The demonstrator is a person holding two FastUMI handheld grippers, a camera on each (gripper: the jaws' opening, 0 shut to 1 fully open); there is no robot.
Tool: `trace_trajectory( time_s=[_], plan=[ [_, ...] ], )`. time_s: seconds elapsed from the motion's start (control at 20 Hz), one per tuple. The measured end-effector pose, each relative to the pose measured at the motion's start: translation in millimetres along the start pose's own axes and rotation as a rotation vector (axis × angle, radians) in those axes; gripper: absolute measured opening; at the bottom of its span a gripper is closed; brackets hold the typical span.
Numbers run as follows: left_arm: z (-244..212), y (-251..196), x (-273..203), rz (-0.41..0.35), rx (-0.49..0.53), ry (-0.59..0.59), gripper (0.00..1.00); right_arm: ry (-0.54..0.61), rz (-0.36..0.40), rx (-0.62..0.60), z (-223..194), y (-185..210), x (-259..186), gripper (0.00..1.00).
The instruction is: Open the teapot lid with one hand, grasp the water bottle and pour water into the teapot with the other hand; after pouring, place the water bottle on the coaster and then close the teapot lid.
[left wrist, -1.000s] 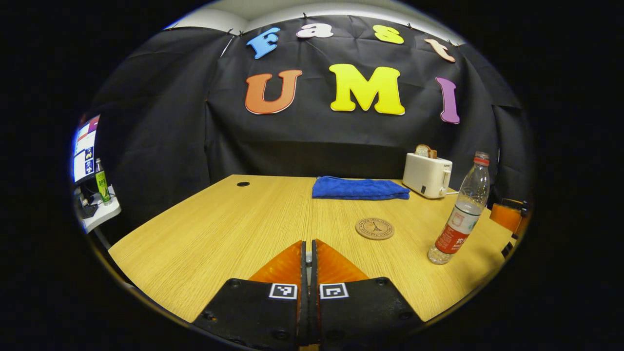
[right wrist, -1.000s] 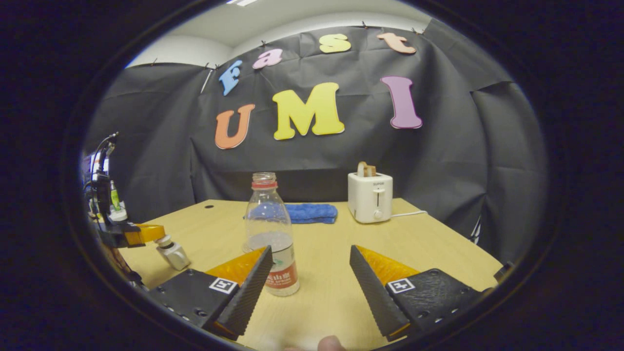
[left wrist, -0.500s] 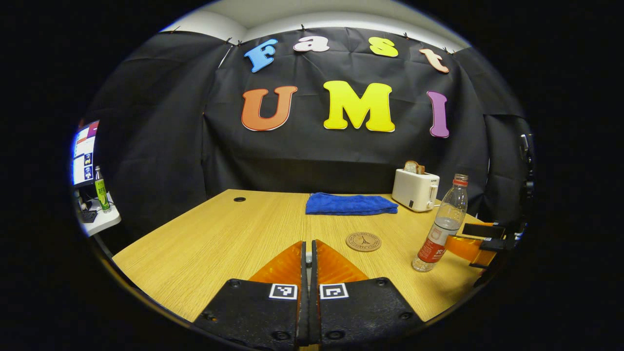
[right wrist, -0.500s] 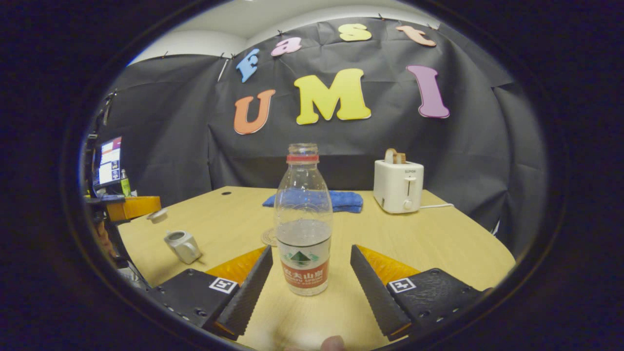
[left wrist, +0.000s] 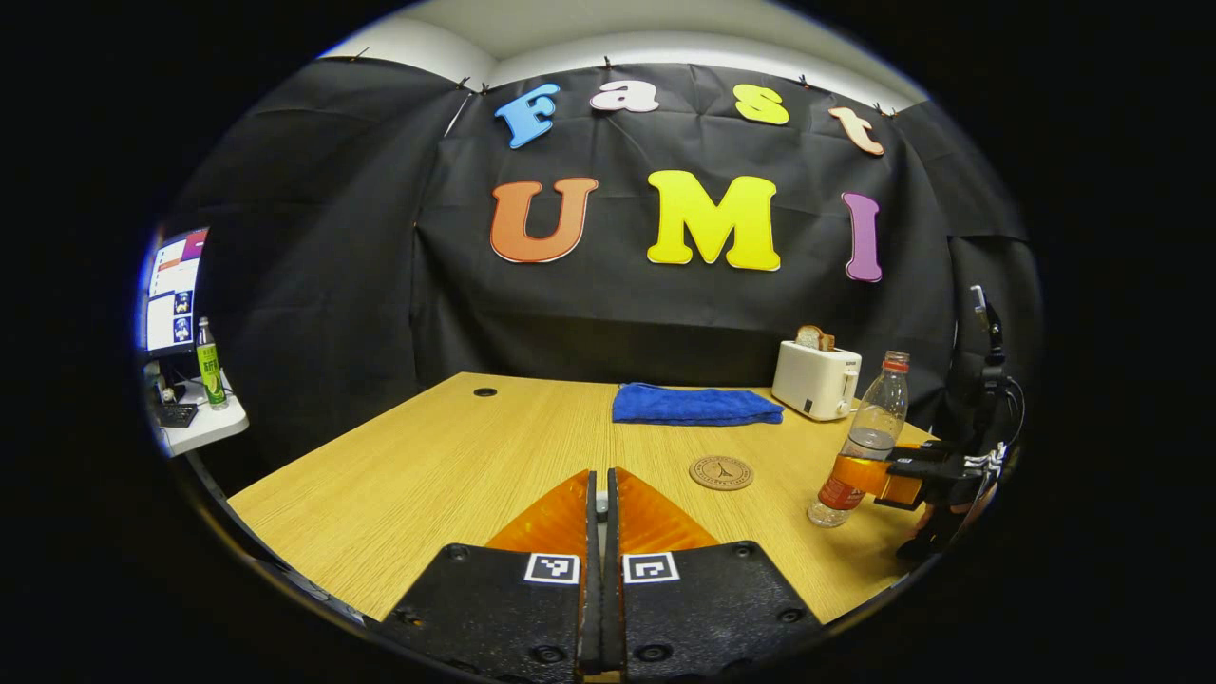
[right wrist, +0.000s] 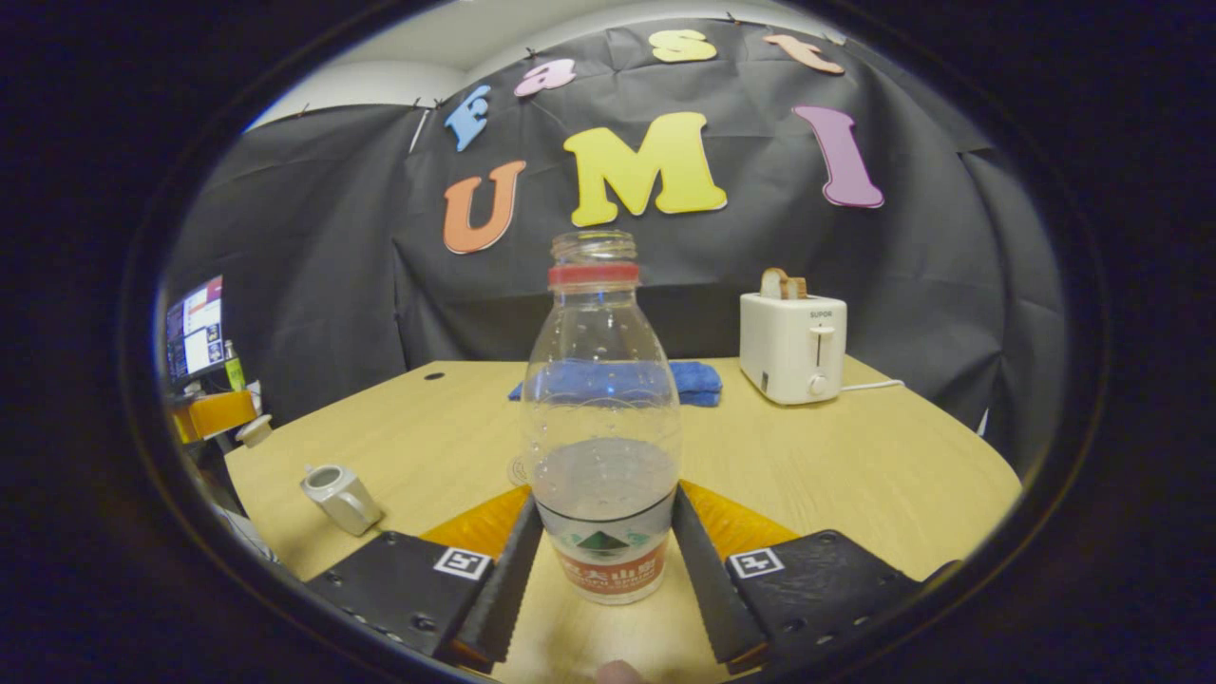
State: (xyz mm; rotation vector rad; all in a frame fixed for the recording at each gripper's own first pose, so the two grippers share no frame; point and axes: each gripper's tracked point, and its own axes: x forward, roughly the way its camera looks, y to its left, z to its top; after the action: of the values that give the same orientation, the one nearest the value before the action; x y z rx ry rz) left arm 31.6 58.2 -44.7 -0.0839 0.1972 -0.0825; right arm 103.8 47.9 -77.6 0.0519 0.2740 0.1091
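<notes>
Open table [left wrist: 456, 465] left of coaster [left wrist: 721, 472]

Blue towel [left wrist: 697, 405], white toaster [right wrist: 792, 346] — red-labelled clear water bottle [right wrist: 604, 418].

Clear plastic water bottle [right wrist: 602, 418] with red neck ring: uncapped, upright, part full, frame centre. Small silver teapot [right wrist: 340, 495], lid off, lower left. Round brown coaster [left wrist: 721, 472] flat, centre-right.

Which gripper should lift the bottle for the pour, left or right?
Right. The right gripper already has its fingers against both sides of the water bottle at the label. The left gripper is shut and busy holding the lid off the open teapot.
</notes>
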Motion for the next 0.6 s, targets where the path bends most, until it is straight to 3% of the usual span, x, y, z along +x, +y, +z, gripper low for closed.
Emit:
trace_trajectory(
  time_s=[0.2, 0.4, 0.6],
  plan=[
    [-3, 2, 0, -0.01, -0.01, 0.0, 0.03, -0.011, -0.013, -0.241, 17, 8, -3, 0.7],
    [-4, 7, -2, -0.014, -0.017, -0.006, 0.03, -0.035, -0.026, -0.531, 38, 24, 2, 0.7],
    [-6, 25, -6, 0.015, -0.022, -0.012, 0.02, -0.011, -0.006, -0.833, 32, 52, 16, 0.7]
  ],
)
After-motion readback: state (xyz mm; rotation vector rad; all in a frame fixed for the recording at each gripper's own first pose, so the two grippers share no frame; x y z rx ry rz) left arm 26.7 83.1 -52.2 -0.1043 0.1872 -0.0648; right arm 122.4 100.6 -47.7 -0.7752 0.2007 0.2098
